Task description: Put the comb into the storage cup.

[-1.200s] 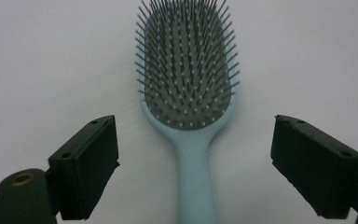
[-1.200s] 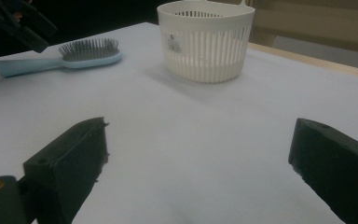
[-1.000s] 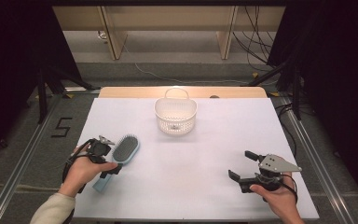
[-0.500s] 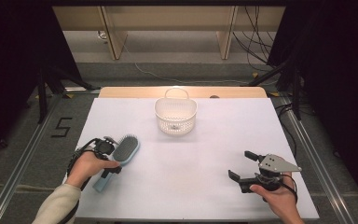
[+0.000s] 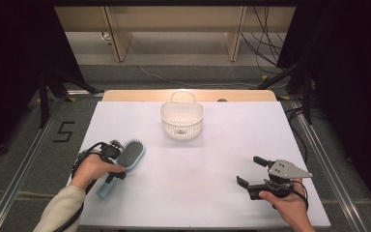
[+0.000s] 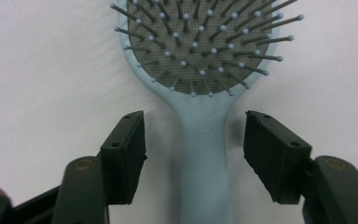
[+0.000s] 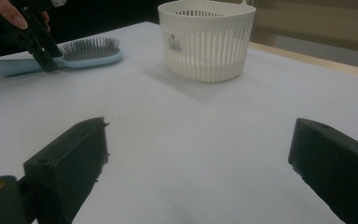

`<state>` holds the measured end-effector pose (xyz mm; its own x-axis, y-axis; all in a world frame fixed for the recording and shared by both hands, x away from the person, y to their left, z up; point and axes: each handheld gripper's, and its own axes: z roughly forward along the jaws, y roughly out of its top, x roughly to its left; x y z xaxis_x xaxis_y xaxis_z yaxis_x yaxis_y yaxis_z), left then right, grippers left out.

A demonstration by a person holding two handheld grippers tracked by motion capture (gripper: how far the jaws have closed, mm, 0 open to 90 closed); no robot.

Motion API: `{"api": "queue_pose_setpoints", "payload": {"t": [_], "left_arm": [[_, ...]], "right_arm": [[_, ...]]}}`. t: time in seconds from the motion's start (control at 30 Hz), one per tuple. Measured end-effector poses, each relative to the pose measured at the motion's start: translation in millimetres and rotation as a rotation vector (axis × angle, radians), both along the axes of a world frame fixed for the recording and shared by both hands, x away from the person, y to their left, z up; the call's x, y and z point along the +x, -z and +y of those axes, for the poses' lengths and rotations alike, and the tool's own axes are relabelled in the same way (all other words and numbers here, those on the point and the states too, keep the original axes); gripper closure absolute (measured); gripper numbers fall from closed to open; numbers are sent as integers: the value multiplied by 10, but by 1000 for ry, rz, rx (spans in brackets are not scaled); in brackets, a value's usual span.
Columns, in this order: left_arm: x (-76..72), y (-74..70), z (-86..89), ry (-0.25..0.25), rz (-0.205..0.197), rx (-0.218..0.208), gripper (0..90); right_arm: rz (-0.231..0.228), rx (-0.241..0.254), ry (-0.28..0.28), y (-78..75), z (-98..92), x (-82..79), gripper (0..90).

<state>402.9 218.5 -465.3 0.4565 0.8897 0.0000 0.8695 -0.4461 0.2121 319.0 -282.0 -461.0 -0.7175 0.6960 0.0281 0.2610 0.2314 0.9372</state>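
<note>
Straddling the neck of a pale blue plastic paddle hairbrush (image 6: 200,154), the left claw (image 6: 193,156) sits low over the white bench (image 5: 198,193) with its black jaws spread, one on either side of the handle and neither touching it. The brush lies flat, bristles up, near the bench's left edge, its grey bristle pad (image 5: 131,153) angled toward the white slotted plastic basket (image 5: 182,118) that stands at the far middle. Compared with a second ago, the person's left hand (image 5: 94,168) has shifted a little along the brush, so the claw now frames the handle just below the head; the brush itself has not moved. That reads as the final line-up before a grasp: closing the jaws looks to be the next move. The right claw (image 5: 252,173) rests released near the right front of the bench, jaws wide apart and holding nothing, well apart from brush and basket.
</note>
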Motion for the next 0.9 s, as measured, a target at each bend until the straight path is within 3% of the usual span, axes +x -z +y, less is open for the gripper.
{"api": "queue_pose_setpoints", "payload": {"t": [0.6, 0.9], "left_arm": [[67, 1, -28, 20, 65, 16, 526], [91, -7, -46, 17, 76, 28, 602]], "right_arm": [[1, -2, -2, 3, 1, 2, 54], [3, -4, -3, 4, 1, 1, 56]]}}
